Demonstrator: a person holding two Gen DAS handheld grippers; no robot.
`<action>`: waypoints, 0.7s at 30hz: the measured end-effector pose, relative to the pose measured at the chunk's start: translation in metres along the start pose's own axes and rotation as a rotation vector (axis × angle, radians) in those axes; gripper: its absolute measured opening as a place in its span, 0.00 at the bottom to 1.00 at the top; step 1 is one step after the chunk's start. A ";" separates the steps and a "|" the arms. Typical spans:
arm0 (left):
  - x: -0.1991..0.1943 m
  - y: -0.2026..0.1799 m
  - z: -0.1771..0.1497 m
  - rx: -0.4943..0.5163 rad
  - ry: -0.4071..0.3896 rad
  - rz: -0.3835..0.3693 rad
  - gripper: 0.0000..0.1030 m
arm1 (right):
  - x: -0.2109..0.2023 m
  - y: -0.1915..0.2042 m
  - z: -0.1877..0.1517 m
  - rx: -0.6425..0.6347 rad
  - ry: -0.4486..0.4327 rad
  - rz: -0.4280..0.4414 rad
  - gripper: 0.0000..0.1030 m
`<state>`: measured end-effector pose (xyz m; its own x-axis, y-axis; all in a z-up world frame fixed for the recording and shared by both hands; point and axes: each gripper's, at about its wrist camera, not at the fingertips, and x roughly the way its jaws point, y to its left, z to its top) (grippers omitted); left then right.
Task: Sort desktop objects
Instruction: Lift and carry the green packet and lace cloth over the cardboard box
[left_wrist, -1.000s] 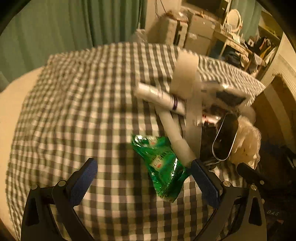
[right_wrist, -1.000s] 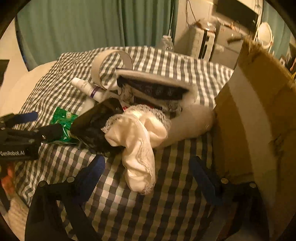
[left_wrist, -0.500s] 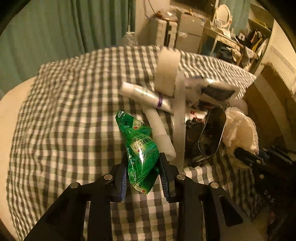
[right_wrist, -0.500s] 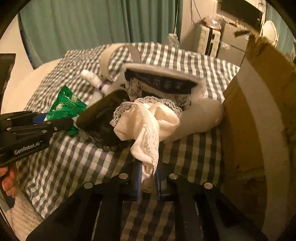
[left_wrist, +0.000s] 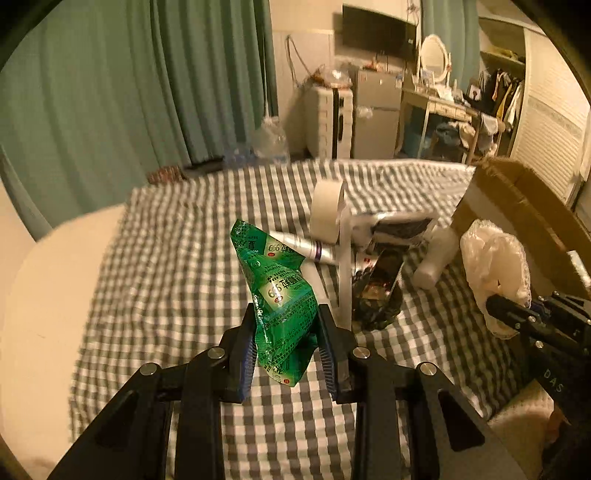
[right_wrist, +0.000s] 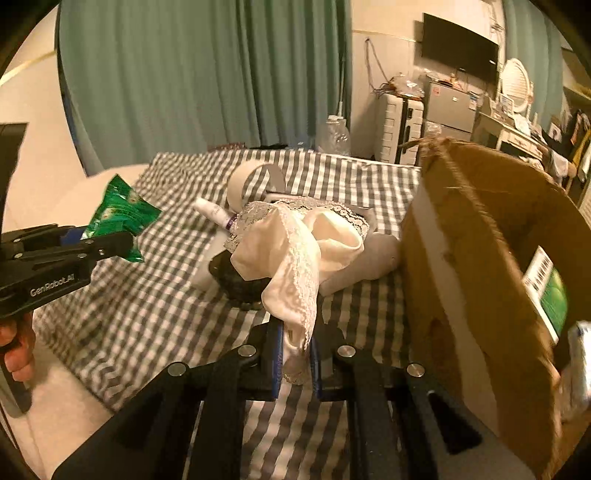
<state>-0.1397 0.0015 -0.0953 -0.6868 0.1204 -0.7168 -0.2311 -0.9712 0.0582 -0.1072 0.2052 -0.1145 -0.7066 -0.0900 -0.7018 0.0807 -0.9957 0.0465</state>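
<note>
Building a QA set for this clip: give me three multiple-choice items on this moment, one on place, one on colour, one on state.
1. Where is the brown cardboard box?
A. right of the pile
B. left of the pile
C. under the cloth

2. What colour is the crinkled foil packet in the left tongs?
A. red
B. green
C. blue

3. What state are the right tongs in?
A. open, empty
B. shut on a tube
C. shut on the cream lace-trimmed fabric

Answers: 1 A, the box stands at the right edge of the checked cloth; 2 B, green foil; 3 C, lace hem pinched between the pads.
</note>
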 end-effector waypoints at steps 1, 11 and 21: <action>-0.008 0.000 0.000 -0.008 -0.011 0.003 0.30 | -0.008 0.002 -0.001 -0.001 -0.010 -0.006 0.11; -0.095 0.021 -0.009 -0.156 -0.115 0.070 0.30 | -0.080 0.025 0.007 -0.065 -0.163 -0.019 0.11; -0.144 0.009 -0.004 -0.191 -0.189 0.096 0.30 | -0.155 0.032 0.028 -0.085 -0.356 0.044 0.11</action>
<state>-0.0399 -0.0256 0.0056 -0.8198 0.0453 -0.5709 -0.0373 -0.9990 -0.0257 -0.0141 0.1868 0.0156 -0.9002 -0.1504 -0.4087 0.1640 -0.9865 0.0018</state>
